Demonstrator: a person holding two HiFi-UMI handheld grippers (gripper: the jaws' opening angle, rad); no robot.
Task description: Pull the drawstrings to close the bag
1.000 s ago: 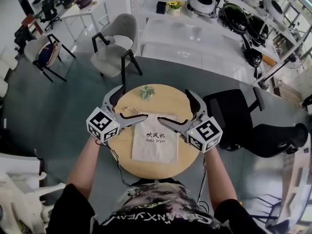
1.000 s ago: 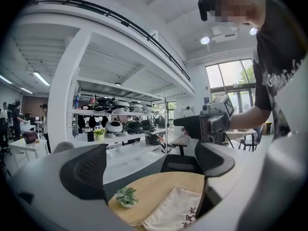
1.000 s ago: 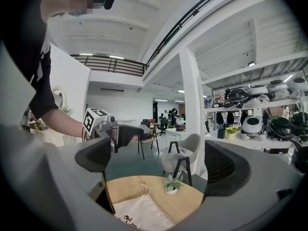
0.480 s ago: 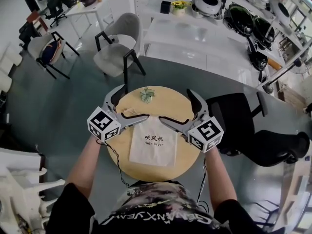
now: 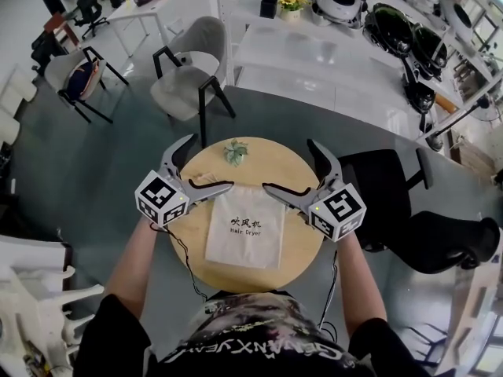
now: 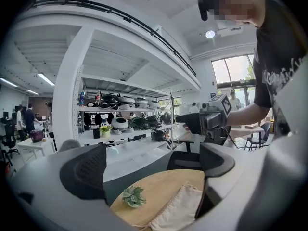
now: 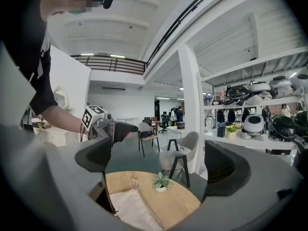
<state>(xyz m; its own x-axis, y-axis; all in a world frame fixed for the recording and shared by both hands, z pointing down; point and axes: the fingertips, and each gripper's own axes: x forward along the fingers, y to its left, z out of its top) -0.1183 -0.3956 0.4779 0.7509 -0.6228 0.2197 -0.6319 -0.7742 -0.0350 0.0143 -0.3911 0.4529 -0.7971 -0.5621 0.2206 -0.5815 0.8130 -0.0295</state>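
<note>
Head view shows the bag (image 5: 245,226) lying flat on the round table (image 5: 302,246). The left gripper (image 5: 211,162) and right gripper (image 5: 288,163) both have jaws spread wide, holding nothing. The bag's top corners sit just under the inner jaws. Dip down, pinch a drawstring (image 7: 137,183) on each side, then pull apart evenly.

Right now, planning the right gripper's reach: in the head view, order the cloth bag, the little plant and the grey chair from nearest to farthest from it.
1. cloth bag, just left of the right gripper, by its lower jaw tip.
2. little plant, at the far edge of the table.
3. grey chair, beyond the table, to the left.
</note>
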